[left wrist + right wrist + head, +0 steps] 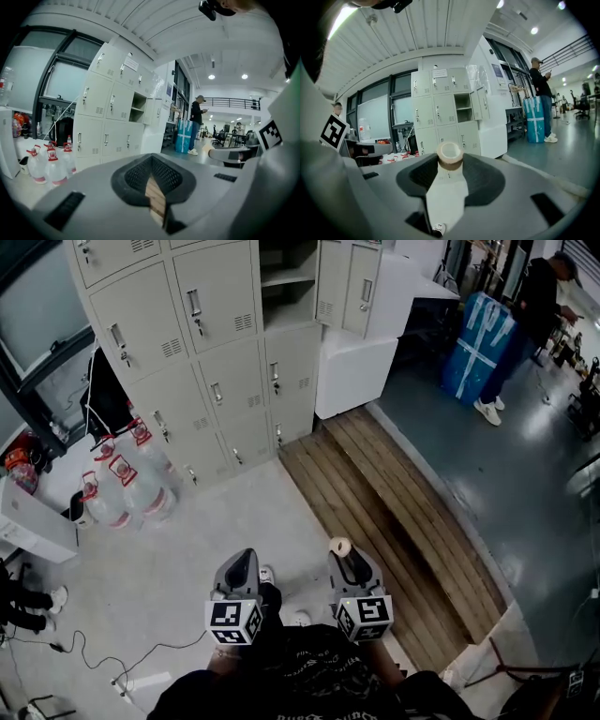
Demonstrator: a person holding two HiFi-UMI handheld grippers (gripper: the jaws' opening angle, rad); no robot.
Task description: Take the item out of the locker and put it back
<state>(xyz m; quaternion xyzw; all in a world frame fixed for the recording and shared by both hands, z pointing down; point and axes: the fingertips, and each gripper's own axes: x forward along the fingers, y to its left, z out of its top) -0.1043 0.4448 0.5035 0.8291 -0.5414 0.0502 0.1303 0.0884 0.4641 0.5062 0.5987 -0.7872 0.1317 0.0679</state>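
Left to right: the left gripper (240,566) is just held out in front with its jaws pressed together and nothing in them. In its own view you only see a sliver of the wood floor through the slit (152,161). So I'd say it's out of the play for now.

The right gripper (342,554) has the item. It's pinching a roll of tape (339,547) right at its tips, jaws clamped on the roll's sides. The roll stands with its hole facing up, so its axis runs upright across the jaws (449,156).

The bit that matters is that the open locker compartment (286,287) sits well ahead of the right gripper, higher than its tips and slightly off its line. In the right gripper view the opening (463,107) shows above and a touch right of the roll. Its door (352,277) is swung out on the right side. There's bare floor between the gripper and the lockers (187,352), so it's well apart, not within reach from here.

My guess is that the roll is already out and the put-back half is what's left. The right one is the obvious choice since it holds the roll and is no farther from the opening than the left. The move needs a walk-in plus a lift, keeping clear of that door.
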